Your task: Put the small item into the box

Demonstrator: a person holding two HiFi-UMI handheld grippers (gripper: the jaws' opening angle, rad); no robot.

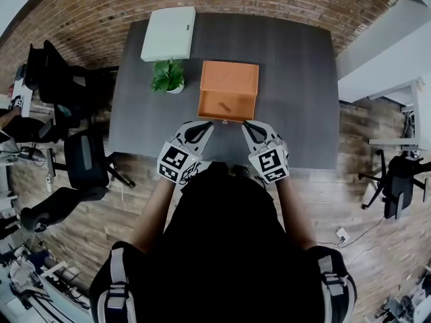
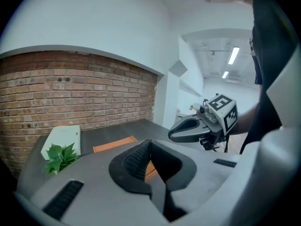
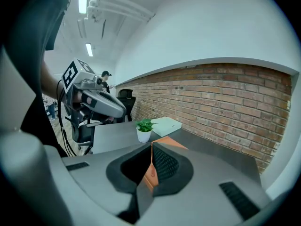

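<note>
An open orange box [image 1: 229,79] lies on the dark grey table [image 1: 296,93], its lid flat towards the far side. A small brown item [image 1: 225,105] rests inside the tray. My left gripper [image 1: 200,129] and right gripper [image 1: 249,128] hover side by side just before the box's near edge, both shut and empty. In the left gripper view the jaws [image 2: 150,145] meet in front of the box [image 2: 113,144], with the right gripper [image 2: 202,124] alongside. In the right gripper view the shut jaws [image 3: 152,147] point at the box [image 3: 170,142].
A small potted plant [image 1: 168,77] stands left of the box, and a flat white case [image 1: 168,33] lies behind it at the table's far left corner. A brick wall runs along the far side. Black office chairs [image 1: 81,157] stand to the left of the table.
</note>
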